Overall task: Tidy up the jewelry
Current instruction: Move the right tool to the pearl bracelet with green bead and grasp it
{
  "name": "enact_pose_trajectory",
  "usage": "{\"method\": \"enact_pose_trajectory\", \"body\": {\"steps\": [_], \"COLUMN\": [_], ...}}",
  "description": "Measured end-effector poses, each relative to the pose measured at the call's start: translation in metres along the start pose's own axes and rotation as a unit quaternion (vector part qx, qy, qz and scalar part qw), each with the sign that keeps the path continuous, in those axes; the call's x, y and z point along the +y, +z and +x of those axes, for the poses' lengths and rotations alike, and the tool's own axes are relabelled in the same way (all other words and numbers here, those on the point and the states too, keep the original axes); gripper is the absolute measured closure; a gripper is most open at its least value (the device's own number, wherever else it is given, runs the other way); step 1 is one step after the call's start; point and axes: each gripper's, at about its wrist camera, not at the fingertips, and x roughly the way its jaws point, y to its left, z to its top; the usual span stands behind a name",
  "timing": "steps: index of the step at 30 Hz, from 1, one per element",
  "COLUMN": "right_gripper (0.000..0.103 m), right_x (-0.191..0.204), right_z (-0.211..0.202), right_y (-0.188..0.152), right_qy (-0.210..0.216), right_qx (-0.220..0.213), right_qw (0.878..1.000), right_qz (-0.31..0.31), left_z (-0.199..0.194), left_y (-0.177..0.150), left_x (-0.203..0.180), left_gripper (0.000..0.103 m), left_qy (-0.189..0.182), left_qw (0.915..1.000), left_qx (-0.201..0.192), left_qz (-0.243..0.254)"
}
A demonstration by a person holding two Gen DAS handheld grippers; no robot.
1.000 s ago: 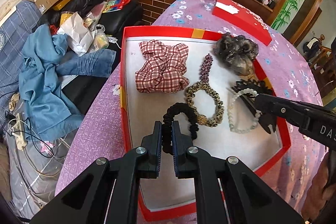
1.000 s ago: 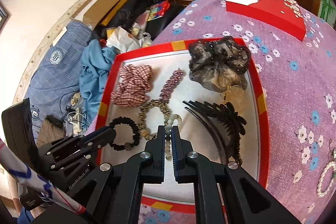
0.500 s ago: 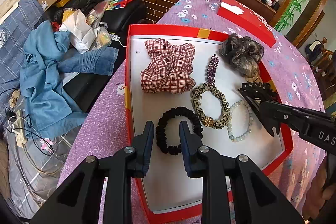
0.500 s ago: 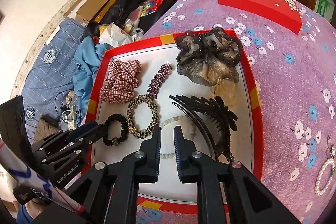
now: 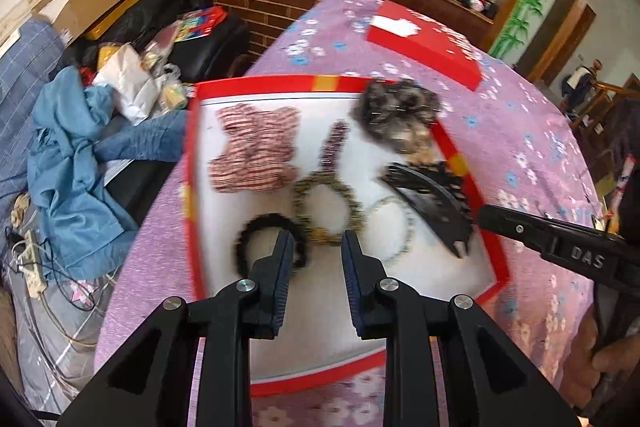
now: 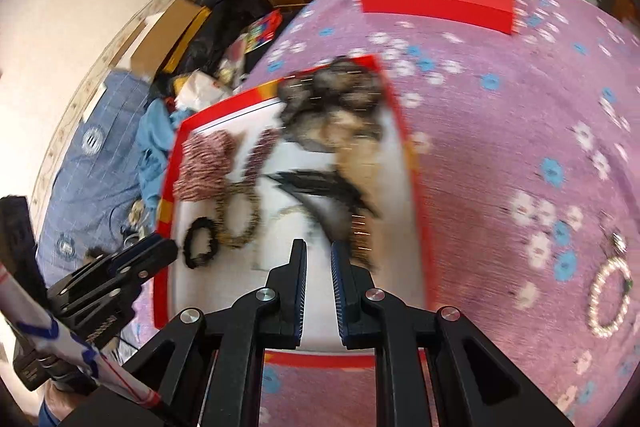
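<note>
A red-rimmed tray (image 5: 192, 187) on the purple flowered cloth holds a plaid scrunchie (image 5: 256, 151), a black scrunchie (image 5: 248, 239), a leopard hair tie (image 5: 304, 195), a pale bead bracelet (image 5: 400, 251), a black comb clip (image 5: 432, 203), a purple beaded clip (image 5: 334, 143) and a dark tulle scrunchie (image 5: 400, 115). My left gripper (image 5: 316, 247) hangs open above the tray's near half, empty, with the black scrunchie just left of its left finger. My right gripper (image 6: 319, 251) stands slightly open and empty over the tray's right side (image 6: 416, 187), near the comb clip (image 6: 320, 187).
A red box lid (image 5: 424, 43) lies farther back on the cloth. A pearl bracelet (image 6: 608, 303) lies on the cloth right of the tray. Left of the table are blue clothes (image 5: 72, 163), bags and cables. A hand (image 5: 600, 359) holds the right gripper's handle.
The left gripper opened, let go of the black scrunchie and rose. The right gripper opened off the bead bracelet and swung right. Both items now lie in the tray.
</note>
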Motion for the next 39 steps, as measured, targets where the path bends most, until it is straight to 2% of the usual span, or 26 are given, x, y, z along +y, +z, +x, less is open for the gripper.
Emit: {"method": "enact_pose_trajectory", "body": {"steps": [8, 14, 20, 29, 36, 39], "right_gripper": [0.089, 0.090, 0.090, 0.089, 0.089, 0.089], "right_x": [-0.091, -0.161, -0.209, -0.236, -0.231, -0.225], "right_z": [-0.038, -0.072, -0.093, -0.098, -0.083, -0.071], "right_y": [-0.018, -0.037, -0.055, -0.066, -0.058, -0.053], "right_qy": [-0.046, -0.088, -0.107, -0.105, -0.096, -0.106], "right_qx": [-0.020, -0.033, -0.038, -0.027, -0.012, 0.003], "right_qw": [0.995, 0.985, 0.977, 0.976, 0.982, 0.984], "right_qz": [0.086, 0.142, 0.179, 0.187, 0.164, 0.146], "left_z": [0.000, 0.008, 0.017, 0.027, 0.035, 0.037], "left_y": [-0.001, -0.006, -0.017, -0.031, -0.041, -0.043], "left_x": [-0.067, -0.112, -0.152, -0.197, -0.214, -0.215], "left_gripper": [0.079, 0.080, 0.080, 0.079, 0.079, 0.079], "left_qy": [-0.038, -0.060, -0.073, -0.083, -0.079, -0.075], "left_qw": [0.9980, 0.9948, 0.9913, 0.9868, 0.9857, 0.9862], "left_qx": [0.004, 0.015, 0.029, 0.047, 0.059, 0.061], "left_qz": [0.052, 0.081, 0.106, 0.131, 0.137, 0.134]}}
